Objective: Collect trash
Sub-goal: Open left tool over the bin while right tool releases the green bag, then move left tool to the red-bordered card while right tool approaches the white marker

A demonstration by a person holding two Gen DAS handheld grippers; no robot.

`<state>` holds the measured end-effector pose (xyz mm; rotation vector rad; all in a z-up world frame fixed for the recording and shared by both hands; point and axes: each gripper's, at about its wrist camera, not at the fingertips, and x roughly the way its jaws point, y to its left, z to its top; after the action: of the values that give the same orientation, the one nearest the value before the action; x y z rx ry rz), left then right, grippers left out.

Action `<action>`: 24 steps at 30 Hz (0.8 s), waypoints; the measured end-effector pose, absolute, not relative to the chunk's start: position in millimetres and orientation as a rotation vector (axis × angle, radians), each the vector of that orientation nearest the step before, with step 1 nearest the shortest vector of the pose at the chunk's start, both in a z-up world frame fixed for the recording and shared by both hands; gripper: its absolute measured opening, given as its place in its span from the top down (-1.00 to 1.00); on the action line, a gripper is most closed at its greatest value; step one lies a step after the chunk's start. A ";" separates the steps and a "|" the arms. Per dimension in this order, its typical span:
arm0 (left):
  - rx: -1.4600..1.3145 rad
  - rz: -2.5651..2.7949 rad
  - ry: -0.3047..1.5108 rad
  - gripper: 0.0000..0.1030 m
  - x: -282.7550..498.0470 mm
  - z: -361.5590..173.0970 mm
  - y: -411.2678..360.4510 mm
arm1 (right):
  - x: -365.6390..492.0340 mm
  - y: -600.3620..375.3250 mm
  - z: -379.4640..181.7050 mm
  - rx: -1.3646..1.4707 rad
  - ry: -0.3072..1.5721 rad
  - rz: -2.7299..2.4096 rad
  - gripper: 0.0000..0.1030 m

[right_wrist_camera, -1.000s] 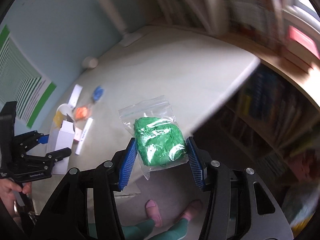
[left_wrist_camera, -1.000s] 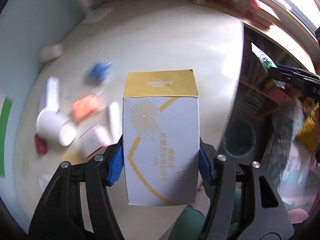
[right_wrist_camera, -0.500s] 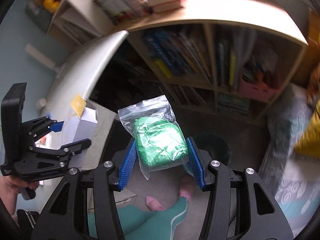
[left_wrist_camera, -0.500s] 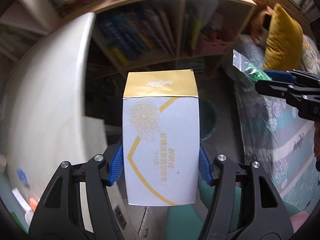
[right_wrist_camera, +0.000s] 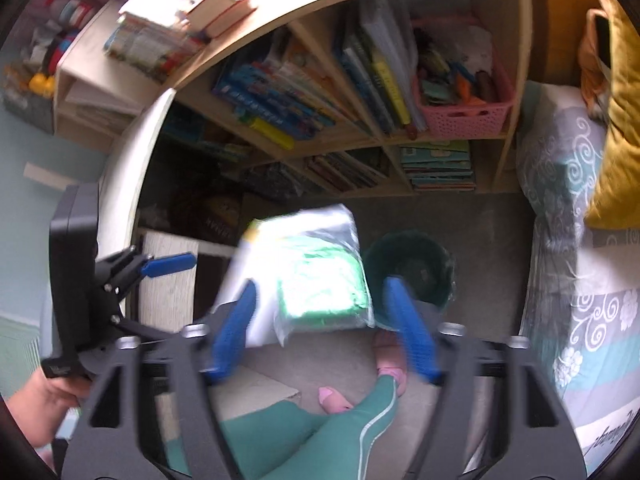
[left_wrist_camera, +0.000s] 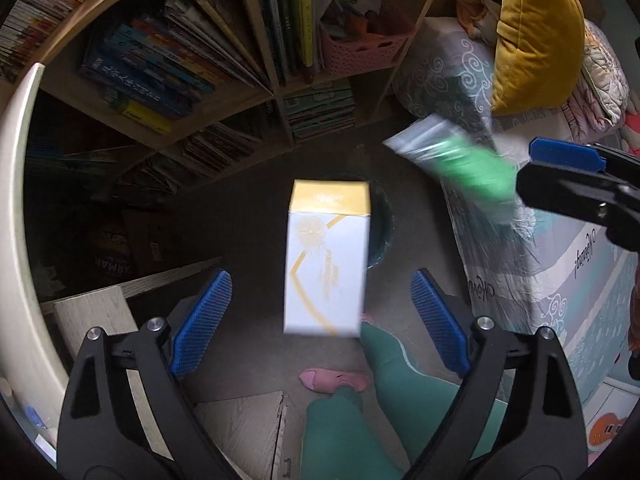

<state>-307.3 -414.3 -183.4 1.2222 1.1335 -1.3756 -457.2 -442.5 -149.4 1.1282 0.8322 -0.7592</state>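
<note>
Overhead, both tools spread: left tool off blurred-print box, right tool off bag.

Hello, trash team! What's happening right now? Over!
Left gripper open, right gripper open. Soap box and green bag both loose, above dark bin. Nothing blocking the bin.
</note>
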 end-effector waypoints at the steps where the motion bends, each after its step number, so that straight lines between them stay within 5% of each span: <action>1: 1.229 -1.364 1.137 -0.72 -308.1 -185.8 -416.5 | -459.4 -444.7 -149.8 1.137 0.822 -0.758 -0.48; 15: 1.115 -1.234 1.204 -0.74 -257.4 -171.4 -404.6 | -459.0 -459.5 -148.4 1.127 0.836 -0.731 -0.48; 24: 0.926 -1.062 1.217 -0.81 -184.7 -130.8 -344.8 | -366.1 -461.9 -123.1 0.963 0.875 -0.509 -0.48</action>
<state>-184.7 -344.8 -130.8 0.9262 1.2166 -1.0618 -366.1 -461.9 -123.1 0.9633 0.8754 -0.5094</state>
